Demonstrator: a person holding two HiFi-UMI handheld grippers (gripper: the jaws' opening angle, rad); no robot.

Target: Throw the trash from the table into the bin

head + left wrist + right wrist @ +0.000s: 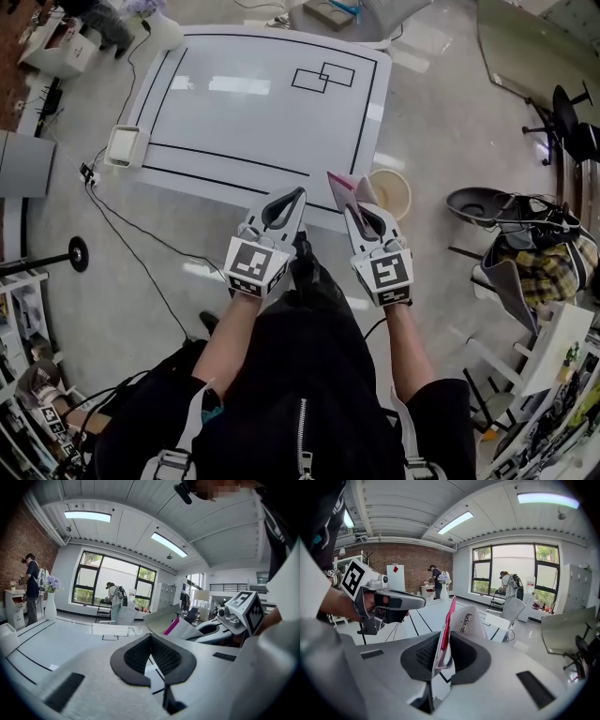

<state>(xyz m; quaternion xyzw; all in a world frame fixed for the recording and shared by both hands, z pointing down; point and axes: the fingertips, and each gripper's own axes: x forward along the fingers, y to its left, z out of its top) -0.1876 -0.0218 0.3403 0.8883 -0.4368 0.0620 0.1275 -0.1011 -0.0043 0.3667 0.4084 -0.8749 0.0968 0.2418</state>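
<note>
Pinching a pink-and-white paper packet [469, 619], the right gripper [443, 641] is nearly closed.

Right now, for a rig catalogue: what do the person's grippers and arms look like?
The left gripper and right gripper match: light grey shells, black ribbed pads, each topped by a white cube with black square markers. The person wears a black short-sleeved top with a zip.
</note>
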